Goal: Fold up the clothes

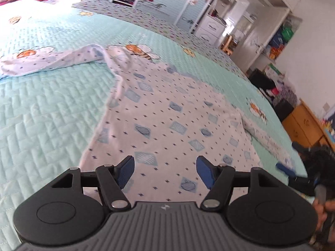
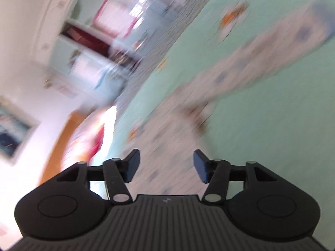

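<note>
We hold left tongs [image 1: 165, 172] wide over the shirt [image 1: 167, 117] on the bed [image 1: 52, 108], right tongs [image 2: 166, 166] wide too (view blurred)

Shirt [image 1: 167, 113] flat on bed [image 1: 41, 115]; sleeve [image 1: 48, 60] left

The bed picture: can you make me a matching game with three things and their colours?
Things:
1. shirt
2. quilt
3. cabinet

Colours:
A. orange-brown wood
B. mint green with bees
C. white with blue patches

Pairs: 1-C, 2-B, 3-A
</note>
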Demonstrator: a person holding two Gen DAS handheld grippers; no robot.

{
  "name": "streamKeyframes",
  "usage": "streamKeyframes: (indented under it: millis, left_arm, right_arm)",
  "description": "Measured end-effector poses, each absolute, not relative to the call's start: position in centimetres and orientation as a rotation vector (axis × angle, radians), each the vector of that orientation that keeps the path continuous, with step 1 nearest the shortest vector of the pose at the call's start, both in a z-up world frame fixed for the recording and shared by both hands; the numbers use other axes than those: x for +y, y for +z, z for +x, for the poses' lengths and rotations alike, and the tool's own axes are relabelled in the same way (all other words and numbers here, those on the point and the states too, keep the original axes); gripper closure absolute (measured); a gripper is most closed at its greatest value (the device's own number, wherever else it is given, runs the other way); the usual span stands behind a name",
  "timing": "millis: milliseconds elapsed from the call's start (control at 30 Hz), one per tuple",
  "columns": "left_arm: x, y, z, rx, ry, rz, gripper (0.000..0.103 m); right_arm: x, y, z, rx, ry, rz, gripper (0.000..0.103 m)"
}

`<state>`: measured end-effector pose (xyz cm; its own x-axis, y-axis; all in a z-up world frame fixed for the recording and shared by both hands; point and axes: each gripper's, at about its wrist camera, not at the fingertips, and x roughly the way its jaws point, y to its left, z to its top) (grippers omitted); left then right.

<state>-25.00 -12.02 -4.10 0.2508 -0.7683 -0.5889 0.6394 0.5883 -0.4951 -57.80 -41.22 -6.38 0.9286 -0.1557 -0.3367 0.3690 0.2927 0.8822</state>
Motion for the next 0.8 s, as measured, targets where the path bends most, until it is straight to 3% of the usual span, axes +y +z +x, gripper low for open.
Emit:
streamKeyframes:
  millis: [67, 100, 133, 167, 267, 333, 367, 800]
  left_arm:
    - [-9.9, -4.3, -22.3, 0.915, -0.894, -0.280, 0.035]
    - [-8.9, -4.5, -20.9, 0.923, -0.848, -0.334, 0.035]
    - [-7.6, -4.6, -19.3, 0.921, -0.794, -0.386, 0.035]
    - [-6.2, -4.7, -17.8, 0.916, -0.736, -0.437, 0.035]
    - [-2.1, -4.9, -13.4, 0.879, -0.558, -0.566, 0.034]
    - [0.1, -5.4, -10.8, 0.873, -0.462, -0.651, 0.034]
    - [1.1, -5.7, -9.7, 0.877, -0.428, -0.693, 0.034]
    - [1.5, -8.4, -4.1, 0.896, -0.421, -0.918, 0.029]
  right_arm:
    - [-40.2, -8.9, -55.5, 0.300, -0.330, 1.281, 0.035]
    - [-39.6, -9.6, -54.9, 0.357, -0.389, 1.241, 0.049]
    - [-38.9, -10.3, -54.3, 0.414, -0.454, 1.193, 0.078]
    - [-38.6, -10.1, -54.3, 0.429, -0.476, 1.171, 0.080]
    - [-37.9, -8.5, -54.3, 0.431, -0.510, 1.153, 0.072]
    - [-37.3, -7.2, -53.5, 0.433, -0.520, 1.089, 0.050]
    - [-37.0, -6.7, -52.9, 0.433, -0.519, 1.062, 0.048]
    - [-36.1, -7.1, -45.5, 0.472, -0.400, 1.078, 0.042]
